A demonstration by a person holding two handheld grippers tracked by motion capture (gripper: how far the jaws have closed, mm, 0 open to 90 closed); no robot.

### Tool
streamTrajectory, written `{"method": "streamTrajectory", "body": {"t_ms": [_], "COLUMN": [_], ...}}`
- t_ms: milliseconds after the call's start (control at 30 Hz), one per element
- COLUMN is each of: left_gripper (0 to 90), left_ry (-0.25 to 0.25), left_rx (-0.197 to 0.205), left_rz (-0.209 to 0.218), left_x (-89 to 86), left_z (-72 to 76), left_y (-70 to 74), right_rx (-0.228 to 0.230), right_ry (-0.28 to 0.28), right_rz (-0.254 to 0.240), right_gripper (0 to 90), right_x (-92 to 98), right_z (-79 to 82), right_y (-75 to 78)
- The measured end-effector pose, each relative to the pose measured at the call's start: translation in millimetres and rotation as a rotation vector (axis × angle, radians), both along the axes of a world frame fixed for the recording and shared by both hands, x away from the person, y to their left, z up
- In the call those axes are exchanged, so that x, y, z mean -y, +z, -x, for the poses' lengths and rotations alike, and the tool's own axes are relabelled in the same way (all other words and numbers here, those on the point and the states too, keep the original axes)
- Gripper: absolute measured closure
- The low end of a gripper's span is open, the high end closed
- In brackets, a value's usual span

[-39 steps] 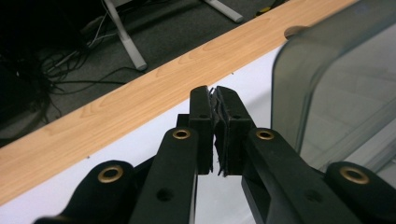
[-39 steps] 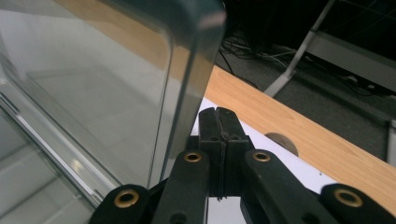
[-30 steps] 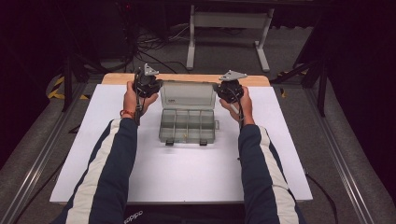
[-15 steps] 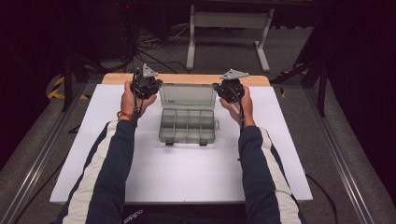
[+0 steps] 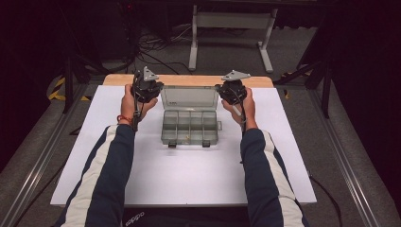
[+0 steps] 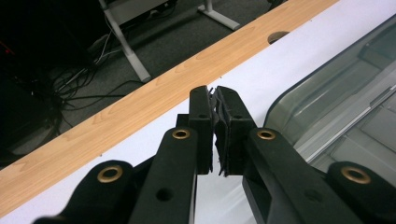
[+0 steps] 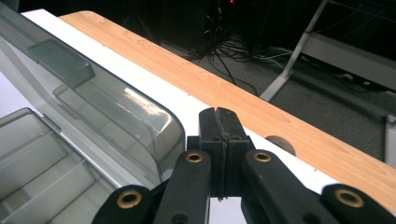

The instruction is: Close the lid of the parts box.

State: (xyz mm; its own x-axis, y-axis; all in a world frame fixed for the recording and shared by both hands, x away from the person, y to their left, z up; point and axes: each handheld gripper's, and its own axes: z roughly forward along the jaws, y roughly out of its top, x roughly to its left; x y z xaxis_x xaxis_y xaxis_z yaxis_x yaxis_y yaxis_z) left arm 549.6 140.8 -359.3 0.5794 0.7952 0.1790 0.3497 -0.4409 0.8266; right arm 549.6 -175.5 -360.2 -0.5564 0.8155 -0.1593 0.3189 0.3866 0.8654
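Both hands are hovering beside the open plastic box [image 5: 190, 125] on the desk [image 5: 142, 175]; left gripper [image 6: 215, 116] and right gripper [image 7: 218, 135] are closed, empty. Next likely shutting its lid [image 5: 190, 98].

Left gripper [image 6: 215, 119], jaws closed, beside the clear box lid [image 6: 327, 98].

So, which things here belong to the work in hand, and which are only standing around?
Belongs to the work:
- clear compartment box, lid open
- left hand-held gripper, shut
- right hand-held gripper, shut

Only standing around:
- white table stand on the floor
- floor cables
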Motion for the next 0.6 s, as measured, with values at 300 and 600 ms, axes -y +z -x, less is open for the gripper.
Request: {"method": "streamTrajectory", "body": {"t_ms": [300,600], "left_gripper": [86.6,88.5], "left_ry": [-0.008,-0.054], "left_rx": [0.009,0.012], "left_rz": [-0.017,-0.026], "left_x": [2.7,4.9], "left_z": [4.7,16.0], "left_y": [5.2,10.7], "right_rx": [0.002,0.007], "right_ry": [0.016,0.045], "right_rz": [-0.01,-0.014], "right_gripper": [90.0,90.0], "right_x": [2.8,2.6], "right_z": [5.7,15.2], "right_y": [3.6,9.2]}}
